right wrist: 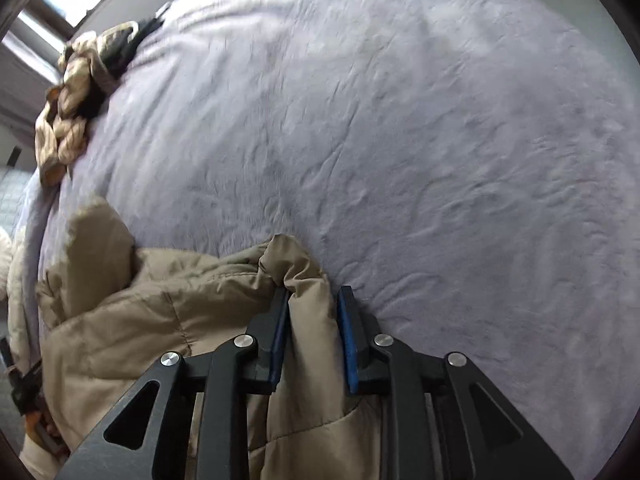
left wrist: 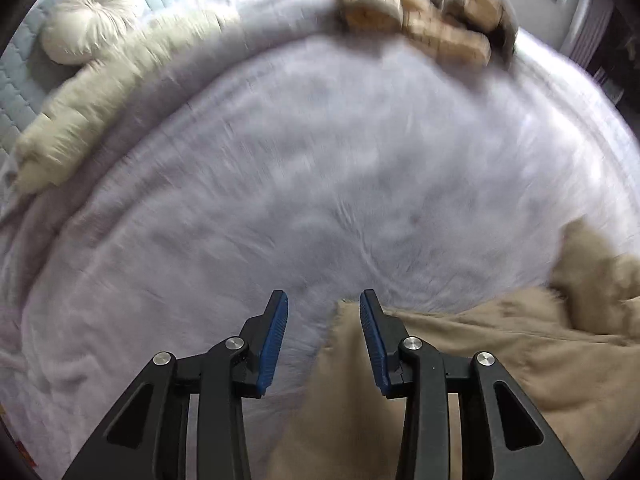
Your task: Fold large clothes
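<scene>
A tan padded jacket (left wrist: 500, 360) lies on a bed with a lavender cover (left wrist: 320, 160). In the left wrist view my left gripper (left wrist: 323, 300) is open, its blue pads apart, with an edge of the jacket rising between and under the fingers but not pinched. In the right wrist view my right gripper (right wrist: 313, 294) is shut on a thick fold of the tan jacket (right wrist: 160, 320), which bulges up between the blue pads. The rest of the jacket spreads to the left on the lavender cover (right wrist: 400, 120).
A golden puffy jacket (left wrist: 420, 4) is heaped at the far edge of the bed; it also shows in the right wrist view (right wrist: 72, 96). A cream fleecy garment (left wrist: 100, 92) and a round cream cushion (left wrist: 92, 12) lie at the far left.
</scene>
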### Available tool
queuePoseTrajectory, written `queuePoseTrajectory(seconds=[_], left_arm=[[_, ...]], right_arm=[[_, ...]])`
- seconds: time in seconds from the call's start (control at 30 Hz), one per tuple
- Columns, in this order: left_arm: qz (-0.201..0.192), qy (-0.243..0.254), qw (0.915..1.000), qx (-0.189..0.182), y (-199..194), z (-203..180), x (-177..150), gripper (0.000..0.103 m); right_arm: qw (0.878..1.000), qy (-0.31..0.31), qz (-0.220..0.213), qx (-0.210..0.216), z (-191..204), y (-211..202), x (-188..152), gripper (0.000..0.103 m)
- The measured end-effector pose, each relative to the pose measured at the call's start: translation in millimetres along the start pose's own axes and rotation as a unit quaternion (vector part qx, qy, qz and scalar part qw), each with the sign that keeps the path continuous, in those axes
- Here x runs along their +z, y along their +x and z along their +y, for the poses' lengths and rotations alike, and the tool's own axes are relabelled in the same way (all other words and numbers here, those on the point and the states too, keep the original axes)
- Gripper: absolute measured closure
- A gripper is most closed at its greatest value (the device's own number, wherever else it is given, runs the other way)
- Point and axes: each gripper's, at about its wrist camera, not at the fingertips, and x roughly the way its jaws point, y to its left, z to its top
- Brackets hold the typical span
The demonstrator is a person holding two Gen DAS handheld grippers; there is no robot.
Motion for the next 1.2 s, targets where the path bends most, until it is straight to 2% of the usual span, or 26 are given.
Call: queuePoseTrajectory(seconds=[0.07,0.1,0.17,0.2,0.27,0.33,0.37,0.47,0.67,0.83,0.87,0.9,0.97,1.03,1.07,1.13,1.2], left_arm=[[-0.026,0.015,0.9995,-0.004,-28,7,-4,0.062],[-0.034,0.025,0.9990,-0.013,-39,9,-9,0.062],[-0.033,0.043,0.9984,-0.019,-44,9,-16,0.062],[-0.019,0.056,0.9981,-0.019,-35,4,-23,0.062],[0.014,0.060,0.9981,-0.007,-6,-3,-32,0.062],[0.040,0.052,0.9979,0.001,24,-11,-44,0.062],[0.041,0.044,0.9982,0.003,33,-11,-49,0.062],[0.039,0.028,0.9989,0.005,50,-15,-51,0.062],[0.047,0.037,0.9981,0.016,54,-18,-45,0.061],[0.027,0.020,0.9992,0.021,16,-8,-35,0.061],[0.020,0.019,0.9995,0.017,5,-7,-34,0.061],[0.014,0.020,0.9996,0.012,-7,-5,-35,0.058],[0.002,0.024,0.9997,0.007,-28,-2,-36,0.050],[-0.008,0.030,0.9995,0.001,-47,-1,-38,0.033],[-0.010,0.032,0.9994,-0.002,-55,-1,-41,0.030],[-0.007,0.035,0.9993,-0.012,-72,-5,-49,0.030],[0.001,0.036,0.9991,-0.024,-83,-7,-58,0.030]], right_arm=[[0.999,-0.011,-0.043,-0.022,1,-30,-5,0.081],[0.997,-0.022,-0.071,-0.030,3,-48,-9,0.087],[0.993,-0.051,-0.102,-0.019,10,-74,-19,0.090],[0.992,-0.074,-0.106,-0.007,18,-81,-28,0.090],[0.992,-0.102,-0.078,0.012,28,-72,-38,0.090],[0.994,-0.100,-0.039,0.004,29,-43,-44,0.090],[0.996,-0.088,-0.024,0.001,25,-27,-44,0.095],[0.999,-0.037,-0.004,0.022,10,8,-42,0.096],[0.997,-0.069,-0.016,-0.013,22,23,-40,0.096],[0.998,-0.061,-0.010,-0.014,29,-1,-32,0.095],[0.998,-0.061,-0.013,-0.006,31,-7,-30,0.093],[0.998,-0.060,-0.016,0.000,31,-13,-31,0.090],[0.998,-0.062,-0.026,0.009,32,-31,-33,0.090],[0.997,-0.062,-0.034,0.019,33,-51,-37,0.089],[0.997,-0.059,-0.034,0.025,33,-56,-39,0.088],[0.998,-0.048,-0.030,0.038,33,-68,-45,0.081],[0.998,-0.040,-0.025,0.044,33,-75,-53,0.057]])
